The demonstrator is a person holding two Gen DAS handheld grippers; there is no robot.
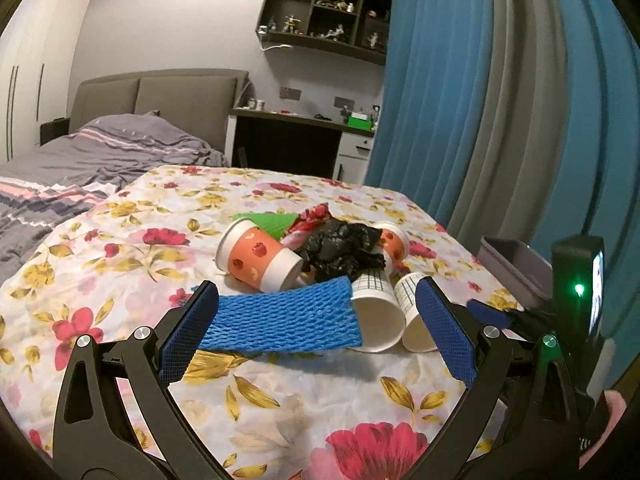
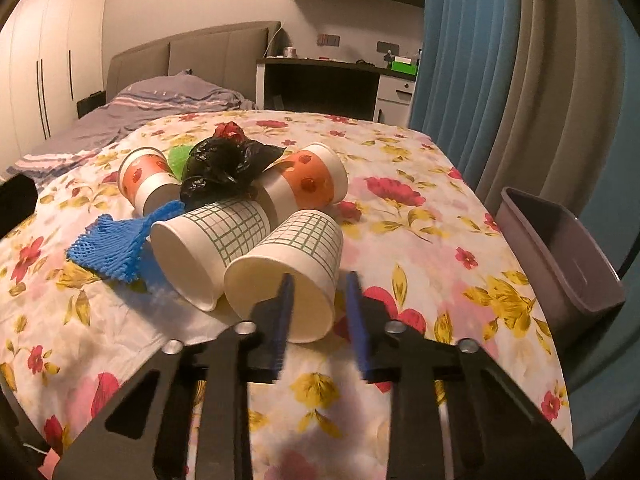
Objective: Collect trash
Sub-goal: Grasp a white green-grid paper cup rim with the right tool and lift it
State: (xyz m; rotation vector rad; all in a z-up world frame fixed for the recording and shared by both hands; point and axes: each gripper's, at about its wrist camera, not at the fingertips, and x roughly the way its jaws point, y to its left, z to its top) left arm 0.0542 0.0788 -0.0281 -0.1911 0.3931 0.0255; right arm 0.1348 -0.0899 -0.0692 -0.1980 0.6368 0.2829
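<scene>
Right gripper [image 2: 316, 312]: nearest the lens; jaws narrowed astride the lower rim of the near checked cup [image 2: 292, 264], one finger inside the mouth, one outside the wall. Fingers blurred; cannot tell whether the pads press the rim yet.
Left gripper [image 1: 316, 320]: jaws wide apart, empty, hovering just above the blue foam net [image 1: 288, 320].
Trash heap: lies mid-surface on the flowered cloth [image 2: 400, 240]: two checked cups on their sides, touching; two orange dotted cups [image 2: 308, 180] behind; a crumpled black bag [image 2: 224, 168] between the orange cups; green and red scraps at the back.
Bin [image 2: 560, 248]: grey tub at the right edge of the surface, looks empty, well apart from the heap.
Stage (judged): first pick; nothing in the bin.
Risk, thin wall: paper rim may buckle or slip out if pinched shallow.
Risk, neighbours: the second checked cup [image 2: 208, 248] leans against the first; lifting could roll it toward the edge.
Risk, foam net: soft and flat; the left gripper may snag cloth with it.
</scene>
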